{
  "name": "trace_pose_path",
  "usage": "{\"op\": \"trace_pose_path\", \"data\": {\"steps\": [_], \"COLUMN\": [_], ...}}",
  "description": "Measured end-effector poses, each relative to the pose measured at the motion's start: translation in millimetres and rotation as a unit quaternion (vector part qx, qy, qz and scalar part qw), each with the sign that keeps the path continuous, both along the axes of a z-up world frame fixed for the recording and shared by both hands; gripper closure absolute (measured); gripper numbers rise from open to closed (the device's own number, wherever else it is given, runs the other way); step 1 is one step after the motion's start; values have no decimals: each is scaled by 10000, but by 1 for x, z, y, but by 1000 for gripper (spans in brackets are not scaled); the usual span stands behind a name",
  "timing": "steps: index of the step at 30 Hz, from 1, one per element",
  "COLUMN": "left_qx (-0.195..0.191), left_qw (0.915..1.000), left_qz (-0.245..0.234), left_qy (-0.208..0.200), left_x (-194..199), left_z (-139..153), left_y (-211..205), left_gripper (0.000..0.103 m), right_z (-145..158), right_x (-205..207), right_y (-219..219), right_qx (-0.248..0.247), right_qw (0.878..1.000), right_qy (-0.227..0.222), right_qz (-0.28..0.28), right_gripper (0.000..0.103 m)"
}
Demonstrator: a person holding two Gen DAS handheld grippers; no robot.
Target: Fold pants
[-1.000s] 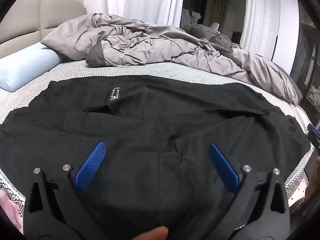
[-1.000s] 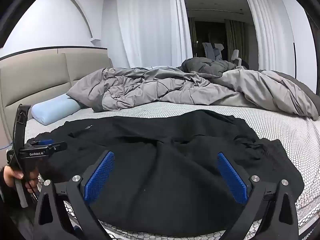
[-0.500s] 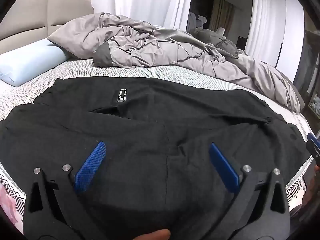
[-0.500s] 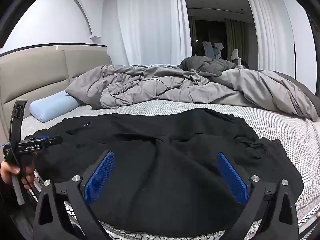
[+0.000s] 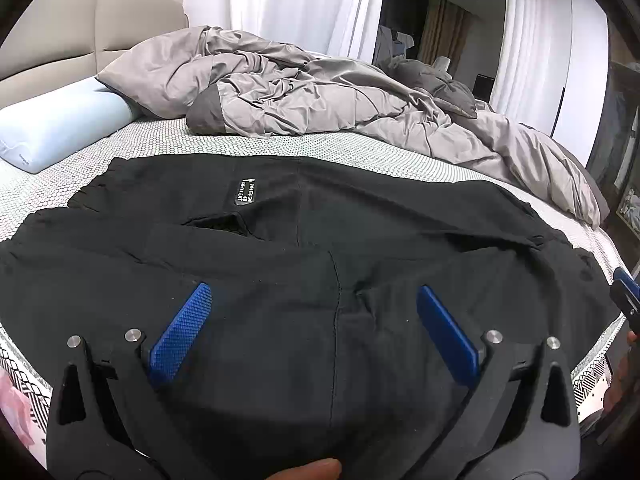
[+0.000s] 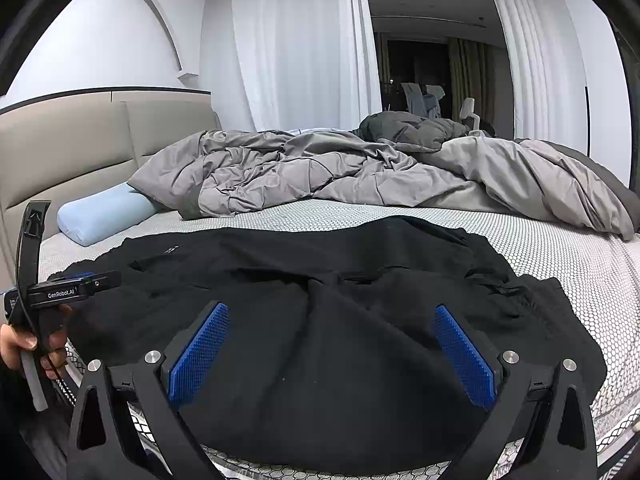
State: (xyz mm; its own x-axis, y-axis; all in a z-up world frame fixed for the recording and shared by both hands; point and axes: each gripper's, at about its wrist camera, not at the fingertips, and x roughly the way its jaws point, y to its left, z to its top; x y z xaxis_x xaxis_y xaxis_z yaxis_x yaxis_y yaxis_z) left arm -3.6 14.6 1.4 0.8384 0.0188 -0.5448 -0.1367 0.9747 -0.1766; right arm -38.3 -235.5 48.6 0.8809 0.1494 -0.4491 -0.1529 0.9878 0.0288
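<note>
**Black pants spread crosswise on the bed, both grippers released above the near edge**

The left gripper (image 5: 314, 312) hovers over the near part of the black pants (image 5: 320, 240), its blue pads spread wide with nothing between them. Seen from the right wrist view, the same tool sits at the left end of the garment, in the person's left hand (image 6: 24, 344). The right gripper (image 6: 332, 336) is likewise released, its pads apart above the cloth nearer the right end.

The pants lie on the patterned bed sheet (image 5: 280, 148), close to the near edge of the mattress, well apart from the grey duvet (image 5: 320, 96) bunched at the far side and the pale blue pillow (image 5: 52, 128) at the left.

Their long axis appears to run left to right across both views. A small printed label (image 5: 245, 192) and a dark pocket-like opening sit left of centre, and a seam runs toward the camera through the middle. Which end is the waistband I cannot tell for certain; the right end looks more crumpled and bunched.

The fabric looks soft, limp and light, lying in shallow wrinkles, so it will likely sag and drape when lifted and offer no stiffness of its own. It probably needs pinching at an edge or corner on each end, a gripper on each side, so the cloth stays stretched between them while it is carried over.
</note>
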Motion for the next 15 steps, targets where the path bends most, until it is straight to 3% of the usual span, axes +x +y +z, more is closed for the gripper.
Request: {"op": "trace_pose_path", "data": {"steps": [15], "left_qx": [-1], "left_qw": [10000], "left_qz": [2], "left_qy": [-12], "left_x": [-1], "left_z": [0], "left_y": [1], "left_gripper": [1], "right_z": [-1], "right_x": [0], "right_y": [-2], "right_qx": [-11], "right_qw": [10000], "right_qy": [-21], "right_qz": [-40], "right_gripper": [0]}}
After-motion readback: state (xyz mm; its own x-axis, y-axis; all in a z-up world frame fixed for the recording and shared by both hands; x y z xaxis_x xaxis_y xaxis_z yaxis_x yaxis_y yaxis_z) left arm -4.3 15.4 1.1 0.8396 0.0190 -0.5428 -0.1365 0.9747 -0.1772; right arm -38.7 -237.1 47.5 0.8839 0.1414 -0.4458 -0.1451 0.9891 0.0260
